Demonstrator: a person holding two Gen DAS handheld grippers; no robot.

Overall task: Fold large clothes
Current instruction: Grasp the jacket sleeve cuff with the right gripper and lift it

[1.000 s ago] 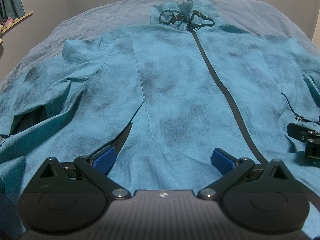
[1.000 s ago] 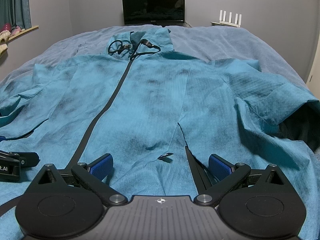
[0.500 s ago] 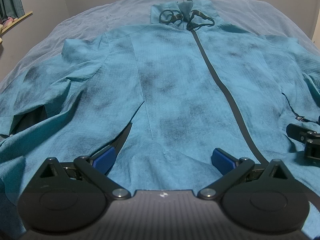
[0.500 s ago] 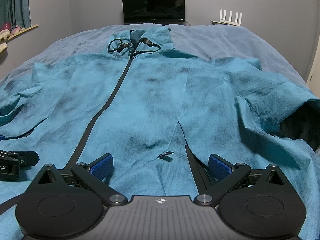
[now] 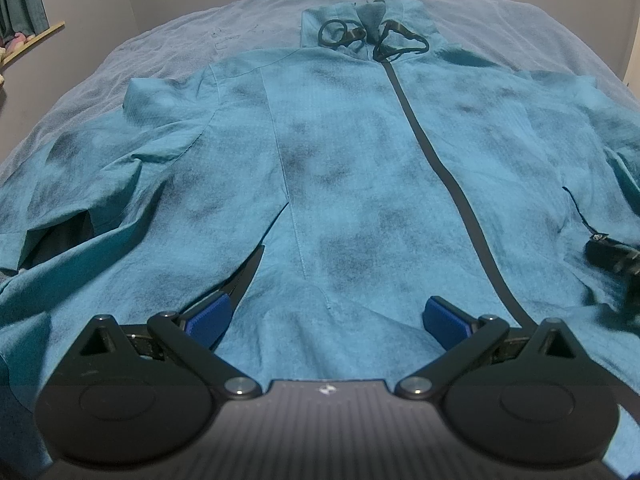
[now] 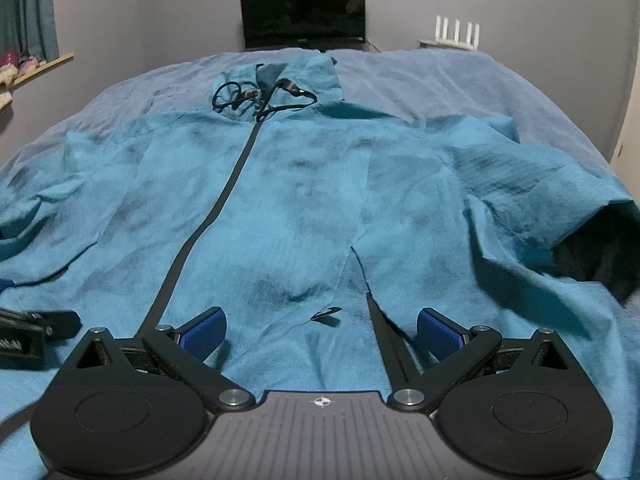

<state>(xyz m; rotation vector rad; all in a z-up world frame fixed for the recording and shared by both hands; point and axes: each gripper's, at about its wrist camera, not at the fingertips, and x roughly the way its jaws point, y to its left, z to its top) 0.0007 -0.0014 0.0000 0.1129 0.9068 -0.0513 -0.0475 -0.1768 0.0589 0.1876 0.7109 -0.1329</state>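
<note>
While the teal zip-up jacket (image 5: 340, 184) lies spread ahead on the bed (image 6: 440, 76), left gripper (image 5: 326, 316) and right gripper (image 6: 320, 330) gape wide, holding nothing.

We see the left gripper (image 5: 328, 320) with blue pads (image 5: 208, 316) spread wide, low over the hem of a teal jacket (image 5: 340, 184) laid flat on a grey bedspread (image 5: 160, 40). Black zipper (image 5: 436, 168) runs ahead, right of centre, up to the drawcords (image 5: 372, 38) at the collar. Far right, the right gripper (image 5: 616, 260) is partly visible, blurred.
</note>
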